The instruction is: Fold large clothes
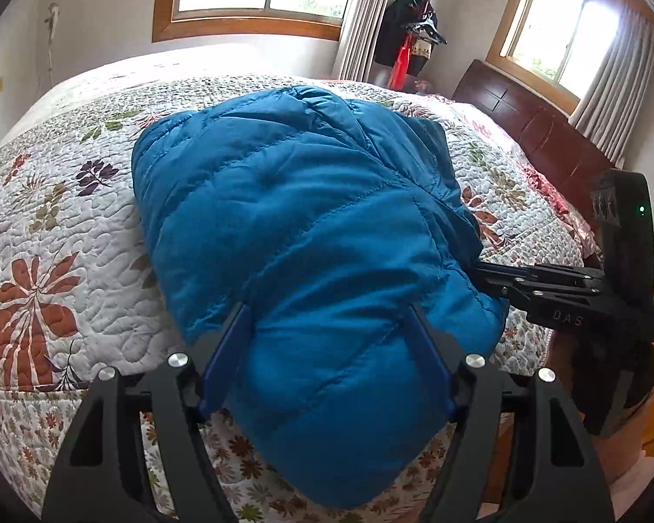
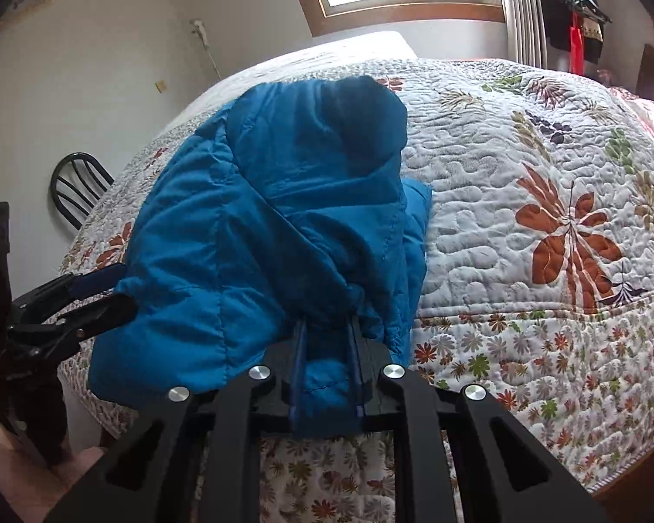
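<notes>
Blue puffer jacket (image 1: 309, 226), bundled and partly folded, lies on the floral quilt (image 1: 65, 235) at the near bed edge, straight ahead of both grippers and overhanging toward them. Looks light, puffy, soft, slick shell; probably springs back and slides, so take thick folded edges or the hem, not one loose layer. Quilted stitch lines, hood-like lump at far end. Left gripper (image 1: 327, 344) straddles the wide near fold, pads against it, grasping the jacket. Right gripper (image 2: 327, 335) clenched narrow on a bunched edge.
</notes>
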A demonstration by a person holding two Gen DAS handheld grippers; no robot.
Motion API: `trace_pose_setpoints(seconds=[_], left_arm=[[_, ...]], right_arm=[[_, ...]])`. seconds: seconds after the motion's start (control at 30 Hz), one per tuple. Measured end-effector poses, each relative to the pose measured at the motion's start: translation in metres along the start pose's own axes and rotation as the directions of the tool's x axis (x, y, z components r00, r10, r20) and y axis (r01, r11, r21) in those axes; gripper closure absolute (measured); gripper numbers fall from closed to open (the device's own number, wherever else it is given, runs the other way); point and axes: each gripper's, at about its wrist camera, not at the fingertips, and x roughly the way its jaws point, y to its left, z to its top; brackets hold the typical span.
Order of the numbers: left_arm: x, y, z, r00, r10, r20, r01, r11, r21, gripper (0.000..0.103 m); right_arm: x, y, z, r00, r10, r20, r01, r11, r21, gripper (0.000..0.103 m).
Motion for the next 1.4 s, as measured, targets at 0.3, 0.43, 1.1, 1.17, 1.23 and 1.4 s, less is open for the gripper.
trace_pose_setpoints(seconds=[0.3,0.43,1.1,1.17,1.23,1.4], left_arm=[[-0.019,0.023,0.005,1.0,-0.023,0.011,0.024,0.998,-0.062,0.027],[-0.029,0.063,0.009,0.997,-0.068,0.022,0.071,0.978,-0.194,0.021],[0.056,0.08,0.017,0.956,-0.281,-0.087,0.241,0.918,-0.316,0.007],[0.053,0.074,0.013,0.958,-0.28,-0.06,0.248,0.917,-0.313,0.013],[0.046,0.074,0.011,0.959,-0.283,-0.03,0.26,0.914,-0.311,0.027],[0.024,0.073,0.018,0.95,-0.304,0.077,0.313,0.907,-0.282,0.042]], right_arm=[[-0.025,-0.01,0.008,0.99,0.134,0.045,-0.136,0.99,0.043,0.068],[-0.042,-0.01,0.028,0.986,0.14,0.088,-0.143,0.989,0.033,0.026],[0.059,-0.036,0.034,0.949,0.294,-0.117,-0.271,0.946,0.18,0.02],[0.055,-0.034,0.033,0.941,0.328,-0.088,-0.309,0.934,0.177,0.032],[0.048,-0.03,0.032,0.939,0.341,-0.051,-0.33,0.932,0.148,0.048],[0.034,-0.013,0.042,0.929,0.369,0.01,-0.369,0.926,0.082,0.062]])
